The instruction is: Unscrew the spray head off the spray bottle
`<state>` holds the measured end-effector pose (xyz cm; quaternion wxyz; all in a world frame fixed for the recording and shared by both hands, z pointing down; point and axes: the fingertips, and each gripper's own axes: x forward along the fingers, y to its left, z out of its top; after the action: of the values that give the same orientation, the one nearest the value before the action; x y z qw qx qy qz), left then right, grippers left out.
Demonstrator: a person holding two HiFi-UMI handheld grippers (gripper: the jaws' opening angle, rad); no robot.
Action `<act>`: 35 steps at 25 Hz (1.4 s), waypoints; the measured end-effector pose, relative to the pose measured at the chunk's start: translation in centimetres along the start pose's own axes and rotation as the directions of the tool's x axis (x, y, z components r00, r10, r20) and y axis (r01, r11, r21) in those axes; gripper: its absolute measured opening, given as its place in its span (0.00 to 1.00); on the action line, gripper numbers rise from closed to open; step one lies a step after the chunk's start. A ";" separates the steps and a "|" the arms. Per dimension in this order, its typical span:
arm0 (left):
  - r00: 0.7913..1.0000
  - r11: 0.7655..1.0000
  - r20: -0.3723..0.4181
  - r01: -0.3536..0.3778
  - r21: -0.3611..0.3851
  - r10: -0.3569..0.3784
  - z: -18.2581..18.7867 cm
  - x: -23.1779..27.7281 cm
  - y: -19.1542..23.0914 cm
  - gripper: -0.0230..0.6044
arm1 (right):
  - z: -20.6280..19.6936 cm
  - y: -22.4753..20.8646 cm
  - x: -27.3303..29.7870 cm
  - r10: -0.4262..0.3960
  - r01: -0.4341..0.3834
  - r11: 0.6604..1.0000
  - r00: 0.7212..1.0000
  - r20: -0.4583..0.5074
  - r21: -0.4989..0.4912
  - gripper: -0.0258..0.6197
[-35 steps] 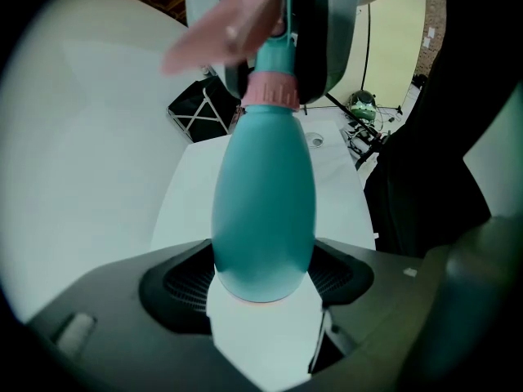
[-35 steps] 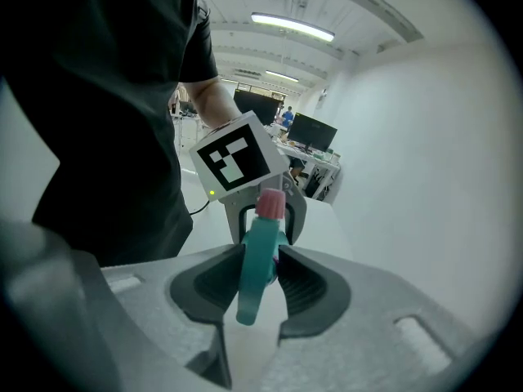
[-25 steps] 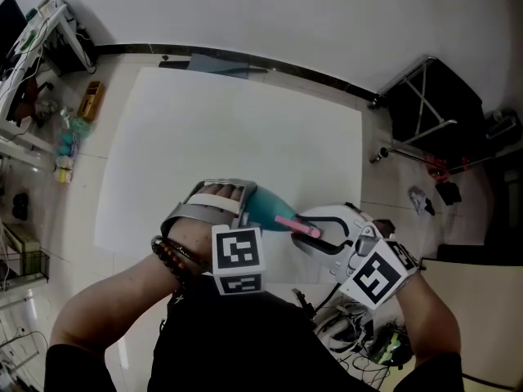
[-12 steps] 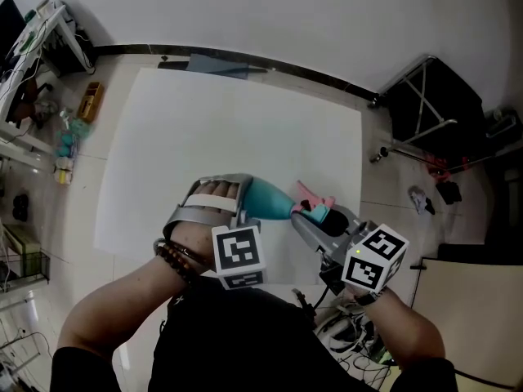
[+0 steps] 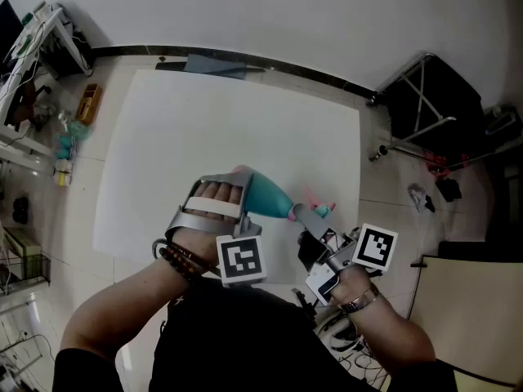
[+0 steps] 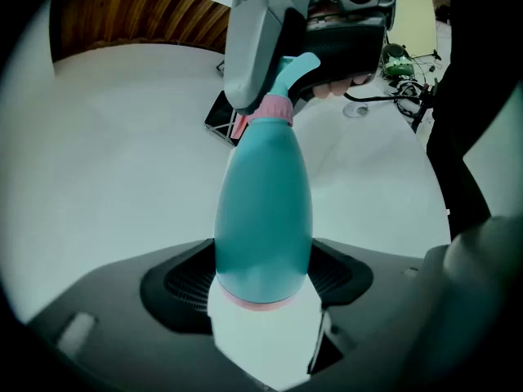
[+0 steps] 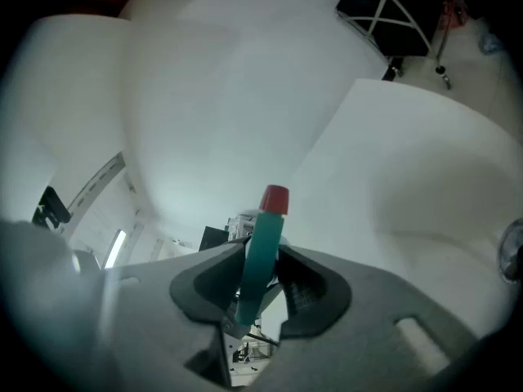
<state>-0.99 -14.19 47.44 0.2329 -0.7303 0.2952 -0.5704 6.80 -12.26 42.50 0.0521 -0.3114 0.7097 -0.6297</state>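
Since a second earlier the right gripper (image 5: pixel 304 217) had rolled over, so its marker cube (image 5: pixel 376 247) sat higher and showed another face. The spray head (image 5: pixel 317 207) had turned with it, its pink trigger now sticking out over the table instead of lying flat toward the person.

At the far left a cluttered shelf (image 5: pixel 37 55) stood beside the white tabletop (image 5: pixel 180 129). Over the near part of that top the left gripper (image 5: pixel 237 196) held the teal spray bottle (image 5: pixel 265 198) on a slant, neck toward the right. In the left gripper view its black pads pressed on both sides of the bottle's wide lower body (the jaws stood far apart, but only because the bottle filled them).

Next came the pink collar (image 6: pixel 270 111) at the bottle's neck, with the spray head directly above it. The right gripper was clamped on that head. In the right gripper view the narrow teal stem (image 7: pixel 263 247) sat pinched between the two pads, its pink tip (image 7: pixel 274 200) poking out beyond them.

Off the table's right edge stood a black metal frame (image 5: pixel 425 104).
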 end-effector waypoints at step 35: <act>0.870 0.687 0.417 0.473 -0.552 -0.265 0.6 3.8 -6.6 0.64 | -2.2 2.0 -0.7 0.038 -0.044 0.986 0.999 -0.038 -0.163 0.44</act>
<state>1.36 -12.08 54.40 -0.1078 -0.8881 0.2761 -0.3514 5.54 -10.01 40.85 0.0269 -0.2891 0.7661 -0.5734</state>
